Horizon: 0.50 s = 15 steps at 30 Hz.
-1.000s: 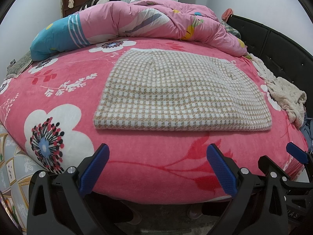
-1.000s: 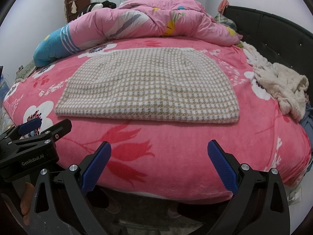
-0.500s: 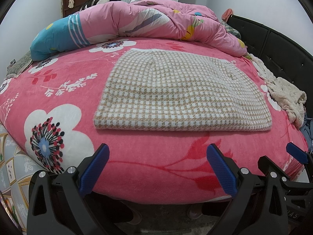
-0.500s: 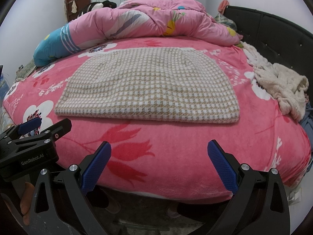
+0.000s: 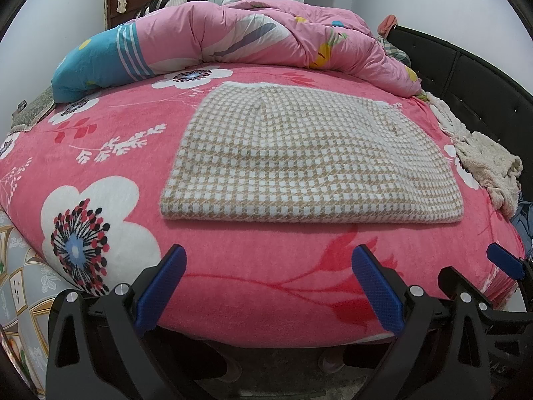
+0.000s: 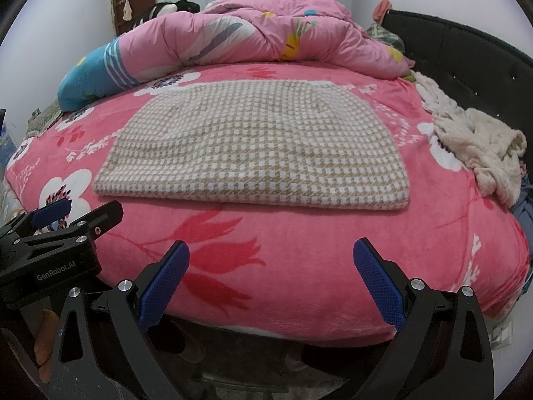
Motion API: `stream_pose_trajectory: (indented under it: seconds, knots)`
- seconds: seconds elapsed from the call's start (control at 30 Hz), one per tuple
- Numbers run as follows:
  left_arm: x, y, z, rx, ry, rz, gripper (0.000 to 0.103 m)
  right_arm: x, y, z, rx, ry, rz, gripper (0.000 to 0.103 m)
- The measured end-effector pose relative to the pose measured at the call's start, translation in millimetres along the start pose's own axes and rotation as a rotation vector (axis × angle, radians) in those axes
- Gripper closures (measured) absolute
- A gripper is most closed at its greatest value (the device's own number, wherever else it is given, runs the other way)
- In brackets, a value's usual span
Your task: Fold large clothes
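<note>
Both tools hang off the near edge of the bed, each with its blue-padded fingers spread wide and nothing between them. Furthest left, the left tool (image 5: 266, 295) points at the pink floral bedspread (image 5: 100, 153), with a big white flower under its left finger. Just right of that flower lies the checked knit garment (image 5: 309, 160), beige and white, already doubled into a broad flat slab with a thick rolled-looking near edge. It sits near the middle of the bed, clear of the rumpled pink duvet (image 5: 260, 36) heaped along the far side. In the right wrist view the left tool shows at the lower left, with a hand partly visible beneath it, and the right tool (image 6: 271, 286) faces the same garment (image 6: 253, 146) from a little further right. Beyond the garment's right end, a cream fleecy cloth (image 6: 479, 143) is bunched against the dark headboard (image 6: 466, 53).

The knit looks thick, soft and fairly heavy for cloth, so it should drape and sag rather than hold a line, and its fuzzy face should not slip in the pads. For another fold, the two near corners seem the best holds, pinching through all layers so that the lower one does not stay behind.
</note>
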<state>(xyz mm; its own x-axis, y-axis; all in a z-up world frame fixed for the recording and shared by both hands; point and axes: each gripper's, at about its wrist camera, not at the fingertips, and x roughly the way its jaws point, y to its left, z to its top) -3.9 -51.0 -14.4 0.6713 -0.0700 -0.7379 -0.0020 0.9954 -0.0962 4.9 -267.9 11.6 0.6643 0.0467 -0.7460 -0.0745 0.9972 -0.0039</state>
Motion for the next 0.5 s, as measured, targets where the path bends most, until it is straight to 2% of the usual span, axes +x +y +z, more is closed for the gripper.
stream_pose_trajectory:
  seconds: [0.5]
  knots:
    - [0.5,-0.1,0.1,-0.001,-0.003,0.002,0.005,1.2,-1.2,1.2,-0.016,0.003,0.007,0.008]
